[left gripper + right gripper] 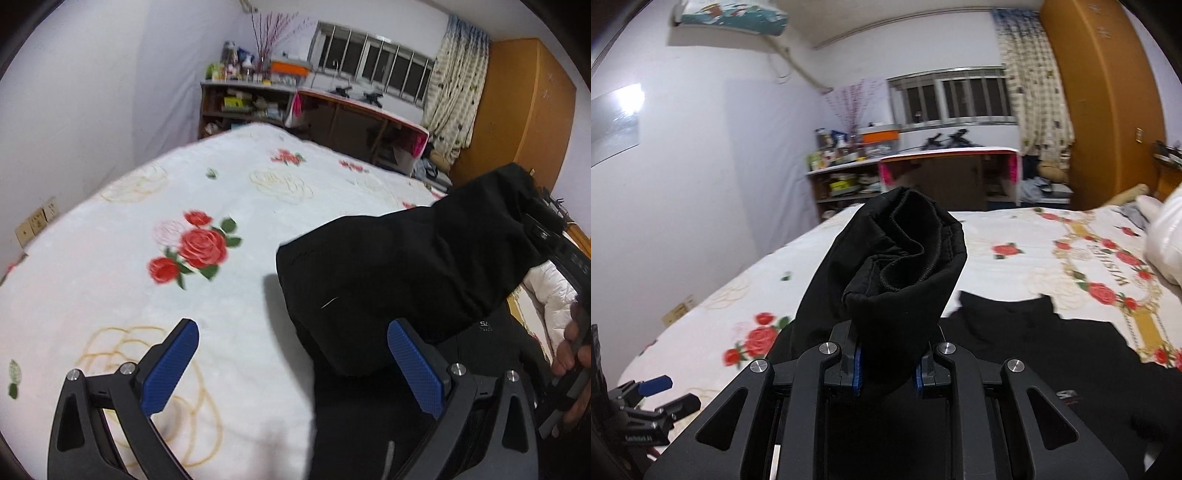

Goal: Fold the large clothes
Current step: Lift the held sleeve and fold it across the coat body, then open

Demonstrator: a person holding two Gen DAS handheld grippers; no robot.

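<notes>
Mid-fold: a sleeve (901, 266) of the black garment (1034, 354) lifted clear of the bed (1008, 266) and carried in the air, judging by how it stands up from the clamp. Right gripper (888, 373) closed tight on the bunched cloth just below the cuff, blue pads pressed into the fabric on both sides. Left gripper (295, 365) wide open and empty, hovering low over the floral bedspread (110, 258) just left of the garment's near edge.

Next move, likely: laying the sleeve across the body of the garment so it lands flat, then letting go; probably also a hold from the free claw on the near hem or shoulder to keep the rest from dragging along.

Garment itself: black, soft, matte, spread on the near right part of the bed, with a raised collar toward the far side and a small pale logo near the front. Cuff open at the top, showing stitched hems and crumpled inner layers. Limp cloth, so prone to sagging and wrinkling once released.
</notes>
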